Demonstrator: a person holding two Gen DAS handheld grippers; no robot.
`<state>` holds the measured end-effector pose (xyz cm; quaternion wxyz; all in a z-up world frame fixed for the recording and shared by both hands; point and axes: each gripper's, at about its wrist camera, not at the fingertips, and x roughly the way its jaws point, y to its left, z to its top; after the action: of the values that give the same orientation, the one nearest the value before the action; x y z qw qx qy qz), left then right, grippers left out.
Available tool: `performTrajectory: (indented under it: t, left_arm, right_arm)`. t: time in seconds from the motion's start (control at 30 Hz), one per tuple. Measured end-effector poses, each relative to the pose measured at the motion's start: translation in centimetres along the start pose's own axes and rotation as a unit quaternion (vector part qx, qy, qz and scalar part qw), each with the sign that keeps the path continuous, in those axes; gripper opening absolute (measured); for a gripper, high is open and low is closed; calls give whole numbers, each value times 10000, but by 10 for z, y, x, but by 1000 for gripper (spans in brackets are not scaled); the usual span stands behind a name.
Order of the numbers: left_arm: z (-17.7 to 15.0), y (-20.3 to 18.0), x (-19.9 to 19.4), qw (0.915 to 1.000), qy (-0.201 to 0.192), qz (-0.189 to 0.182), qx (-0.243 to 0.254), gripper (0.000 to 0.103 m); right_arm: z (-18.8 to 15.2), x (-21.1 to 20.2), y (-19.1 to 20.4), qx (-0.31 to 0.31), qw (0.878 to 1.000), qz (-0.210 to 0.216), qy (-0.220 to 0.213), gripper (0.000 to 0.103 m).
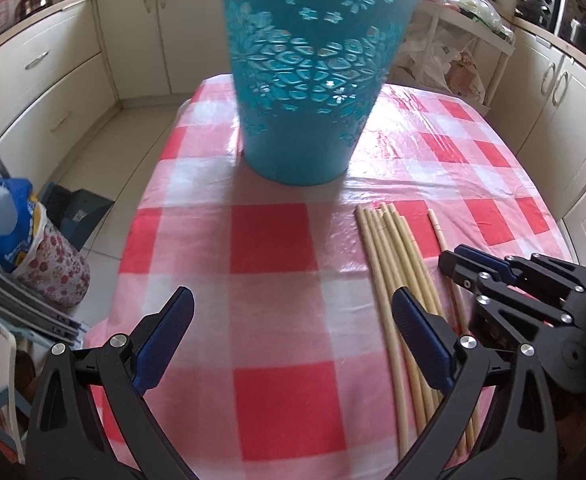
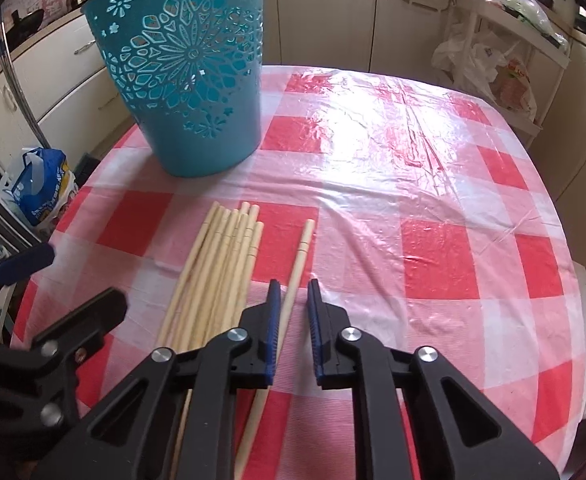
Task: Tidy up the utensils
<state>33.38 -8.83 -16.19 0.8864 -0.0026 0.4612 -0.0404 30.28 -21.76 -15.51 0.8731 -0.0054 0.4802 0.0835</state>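
A teal cut-out plastic basket (image 1: 313, 80) stands upright on the red-and-white checked table (image 1: 269, 240); it also shows in the right wrist view (image 2: 189, 92). A bundle of several pale wooden chopsticks (image 1: 397, 264) lies on the cloth (image 2: 213, 272), with a single chopstick (image 2: 293, 280) apart to its right. My left gripper (image 1: 293, 320) is wide open and empty, left of the bundle. My right gripper (image 2: 294, 300) is narrowly open, its fingers either side of the single chopstick, not closed on it. It shows in the left wrist view (image 1: 469, 268).
Cream kitchen cabinets (image 1: 53, 80) surround the table. Bags (image 1: 21, 240) sit on the floor at the left. A white rack with plastic bags (image 2: 493, 64) stands behind the table at the right. The table edge curves close on both sides.
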Motion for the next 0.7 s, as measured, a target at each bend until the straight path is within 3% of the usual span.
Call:
performTrajectory:
  t: [0.27,0.7]
  left_arm:
    - [5,-16,24,9989,149,299,330,94]
    - [16,-28,33,9968,253,440,621,90]
  right_arm:
    - [-3,-3,-12,147,9996,212,-114,9]
    - [-5,-3,-14,104,9993,316,-180,9]
